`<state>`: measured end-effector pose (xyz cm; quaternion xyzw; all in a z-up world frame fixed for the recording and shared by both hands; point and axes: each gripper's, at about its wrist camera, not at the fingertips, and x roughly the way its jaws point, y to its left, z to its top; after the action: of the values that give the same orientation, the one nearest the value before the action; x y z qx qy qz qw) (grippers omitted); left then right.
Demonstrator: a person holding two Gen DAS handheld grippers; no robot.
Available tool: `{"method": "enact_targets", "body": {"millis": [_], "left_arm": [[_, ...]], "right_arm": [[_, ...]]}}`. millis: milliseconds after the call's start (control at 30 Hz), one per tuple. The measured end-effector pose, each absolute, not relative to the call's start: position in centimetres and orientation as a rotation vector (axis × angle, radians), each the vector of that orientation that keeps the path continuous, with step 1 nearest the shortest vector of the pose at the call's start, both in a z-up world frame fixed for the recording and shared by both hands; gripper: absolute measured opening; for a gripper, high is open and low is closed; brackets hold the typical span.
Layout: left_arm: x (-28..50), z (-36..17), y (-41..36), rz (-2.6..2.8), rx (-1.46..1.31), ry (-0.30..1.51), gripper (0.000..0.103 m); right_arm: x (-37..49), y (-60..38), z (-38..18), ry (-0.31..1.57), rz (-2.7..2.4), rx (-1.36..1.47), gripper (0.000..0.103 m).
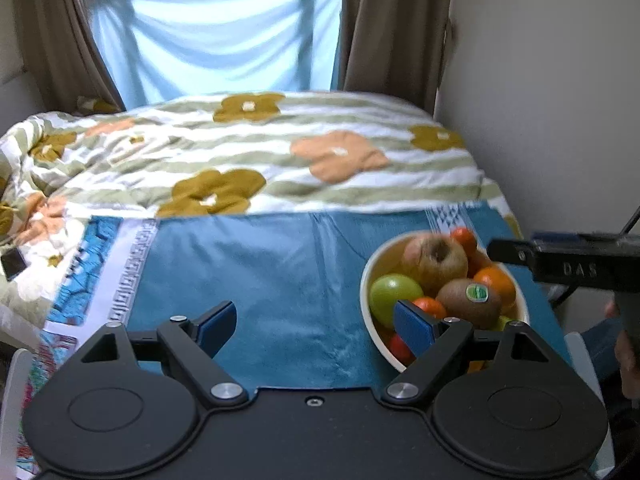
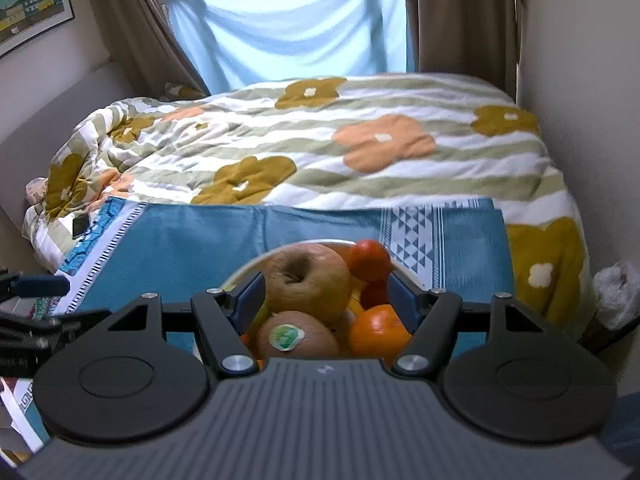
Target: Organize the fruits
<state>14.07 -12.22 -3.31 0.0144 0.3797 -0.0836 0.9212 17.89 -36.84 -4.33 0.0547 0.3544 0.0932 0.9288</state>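
Observation:
A cream bowl of fruit stands on a blue cloth at its right side. It holds a brownish apple, a kiwi with a green sticker, a green fruit, oranges and small red fruits. My left gripper is open and empty above the cloth, its right finger over the bowl's near left rim. My right gripper is open, its fingers on either side of the apple at the top of the pile, above the kiwi. Whether the pads touch the apple I cannot tell.
The cloth lies on a bed with a flowered, striped duvet. A wall runs along the right side. Curtains and a light blue sheet hang at the window behind. A small dark object lies on the duvet at left. A white plastic bag sits at far right.

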Motion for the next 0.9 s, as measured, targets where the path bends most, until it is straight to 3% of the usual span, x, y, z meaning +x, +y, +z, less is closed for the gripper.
{"method": "enact_targets", "body": {"millis": [200, 300, 400, 467, 567, 900], "left_arm": [[11.0, 0.7, -8.2, -0.170, 0.002, 0.683, 0.089], [9.3, 2.2, -6.0, -0.163, -0.001, 0.654, 0.089], [7.4, 3.3, -4.0, -0.146, -0.001, 0.627, 0.092], [6.2, 3.8, -3.0, -0.137, 0.010, 0.610, 0.093], [4.6, 4.2, -1.9, -0.122, 0.035, 0.587, 0.103], [0.2, 4.1, 0.9, -0.122, 0.045, 0.556, 0.103]], "right_arm": [[13.6, -33.7, 0.0, 0.675, 0.151, 0.131, 0.083], [11.1, -32.1, 2.0, 0.653, 0.107, 0.143, 0.090], [8.6, -30.7, 3.7, 0.644, 0.070, 0.142, 0.092], [6.8, -29.8, 4.6, 0.636, 0.044, 0.143, 0.103], [4.1, -28.3, 5.7, 0.613, 0.009, 0.127, 0.103], [-1.4, -23.5, 5.1, 0.644, -0.035, 0.056, 0.103]]}}
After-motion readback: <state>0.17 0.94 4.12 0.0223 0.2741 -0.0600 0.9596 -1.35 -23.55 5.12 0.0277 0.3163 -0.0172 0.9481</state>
